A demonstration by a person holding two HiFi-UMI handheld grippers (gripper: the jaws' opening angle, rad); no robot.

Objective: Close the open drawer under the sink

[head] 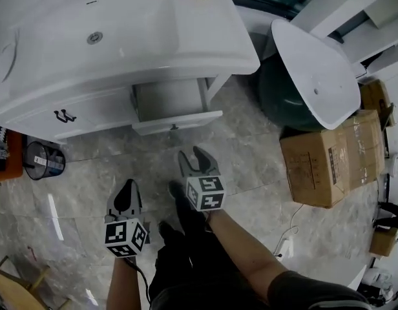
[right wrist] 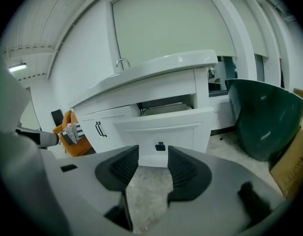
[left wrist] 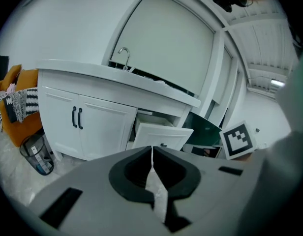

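Right gripper [right wrist: 153, 151] (jaws apart) faces drawer [right wrist: 191, 127] front edge, bare floor [right wrist: 149, 191] between.

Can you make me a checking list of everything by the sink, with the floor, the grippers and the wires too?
Surface: grey tiled floor.
Job's things: drawer under the sink stands pulled out.
Clutter: cardboard box, green tub and wire bin on the floor.
Grippers: left gripper jaws together, empty; right gripper jaws apart, empty, facing the drawer.
Cables: white cable beside the box.
Surroundings: cupboard doors shut.
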